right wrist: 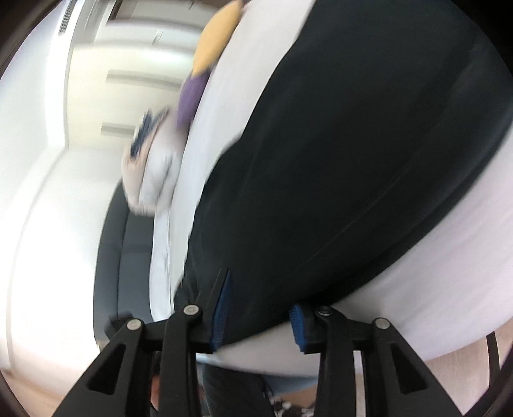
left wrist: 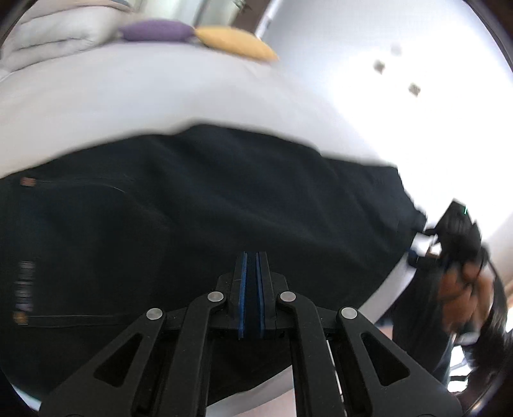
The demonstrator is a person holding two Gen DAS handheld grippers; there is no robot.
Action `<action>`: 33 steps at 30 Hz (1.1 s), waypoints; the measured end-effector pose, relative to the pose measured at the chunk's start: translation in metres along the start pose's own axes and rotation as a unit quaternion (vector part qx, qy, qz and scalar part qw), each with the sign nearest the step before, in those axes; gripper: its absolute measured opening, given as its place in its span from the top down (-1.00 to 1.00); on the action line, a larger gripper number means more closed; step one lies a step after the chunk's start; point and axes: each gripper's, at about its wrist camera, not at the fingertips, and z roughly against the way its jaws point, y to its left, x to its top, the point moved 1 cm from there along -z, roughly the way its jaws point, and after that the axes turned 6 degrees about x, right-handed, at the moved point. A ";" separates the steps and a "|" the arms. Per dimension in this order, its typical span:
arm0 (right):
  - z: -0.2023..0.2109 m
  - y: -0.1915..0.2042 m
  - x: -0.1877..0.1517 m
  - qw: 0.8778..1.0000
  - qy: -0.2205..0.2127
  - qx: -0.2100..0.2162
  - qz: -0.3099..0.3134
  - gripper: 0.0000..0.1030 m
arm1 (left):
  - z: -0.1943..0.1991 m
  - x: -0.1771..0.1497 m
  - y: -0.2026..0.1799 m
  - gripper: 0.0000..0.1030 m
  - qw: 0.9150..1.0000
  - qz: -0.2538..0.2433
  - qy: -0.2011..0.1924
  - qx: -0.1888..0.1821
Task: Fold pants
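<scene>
Your left claw (left wrist: 251, 256) is pinching its blue pads together on a fold of the black pants (left wrist: 198, 208), which are lying spread over the white bed (left wrist: 144, 93) ahead of it. Your right claw (right wrist: 259, 308) is sitting with its pads apart, the pants' edge draping between them without being gripped. Beyond your left claw, at the bed's far end, a purple cushion (left wrist: 157, 30) and a yellow cushion (left wrist: 234, 41) are resting side by side. Both views are blurring.
</scene>
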 end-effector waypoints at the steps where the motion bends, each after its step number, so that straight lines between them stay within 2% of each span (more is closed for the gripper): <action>1: 0.012 -0.008 0.009 1.000 -0.023 0.006 -0.018 0.30 | -0.013 -0.005 -0.005 0.91 1.000 -0.003 0.020 0.000; 2: 0.023 -0.016 0.017 0.999 -0.044 0.008 -0.032 0.31 | -0.020 -0.008 -0.005 0.91 1.000 -0.002 0.027 0.002; 4: 0.043 -0.031 0.028 0.995 -0.079 -0.002 -0.054 0.54 | -0.020 -0.015 -0.004 0.92 1.000 0.013 0.015 -0.001; 5: 0.051 -0.038 0.032 0.994 -0.090 -0.009 -0.063 0.78 | -0.020 -0.016 -0.003 0.92 1.000 0.017 0.017 -0.005; 6: 0.058 -0.046 0.035 0.992 -0.100 -0.012 -0.074 0.92 | -0.020 -0.017 -0.002 0.92 1.000 0.019 0.019 -0.009; 9: 0.072 -0.059 0.040 0.990 -0.115 -0.007 -0.087 0.96 | -0.019 -0.016 -0.002 0.92 1.000 0.010 0.024 -0.008; 13: 0.073 -0.055 0.038 0.991 -0.119 -0.024 -0.065 0.96 | -0.020 -0.017 -0.002 0.92 1.000 0.017 0.020 -0.005; 19: 0.076 -0.060 0.040 0.992 -0.104 -0.013 -0.065 0.98 | -0.027 -0.014 0.003 0.92 1.000 0.023 0.017 -0.009; 21: 0.083 -0.055 0.038 0.993 -0.093 -0.029 -0.066 0.83 | -0.023 -0.014 0.005 0.91 0.999 0.027 0.015 -0.011; 22: 0.091 -0.046 0.036 0.993 -0.091 -0.057 -0.055 0.74 | -0.019 -0.013 0.007 0.91 0.999 0.027 0.013 -0.011; 24: 0.106 -0.027 0.032 0.988 -0.107 -0.108 -0.015 0.15 | -0.012 -0.007 0.007 0.91 1.000 0.023 0.005 -0.011; 25: 0.115 -0.014 0.032 0.984 -0.120 -0.129 0.013 0.12 | -0.010 -0.002 0.008 0.91 1.000 0.023 0.002 -0.014; 27: 0.118 0.010 0.039 0.984 -0.127 -0.115 0.050 0.12 | -0.009 0.011 0.009 0.91 0.999 0.024 -0.002 -0.023; 28: 0.110 0.020 0.042 0.986 -0.118 -0.100 0.062 0.13 | -0.011 0.017 0.009 0.91 1.000 0.021 -0.001 -0.023; 30: 0.081 0.040 0.047 0.990 -0.077 -0.069 0.093 0.36 | -0.020 0.036 0.008 0.91 1.000 0.008 0.009 -0.013; 33: 0.008 0.053 0.045 0.993 0.029 -0.016 0.115 0.56 | -0.037 0.064 0.006 0.91 1.000 -0.007 0.020 -0.013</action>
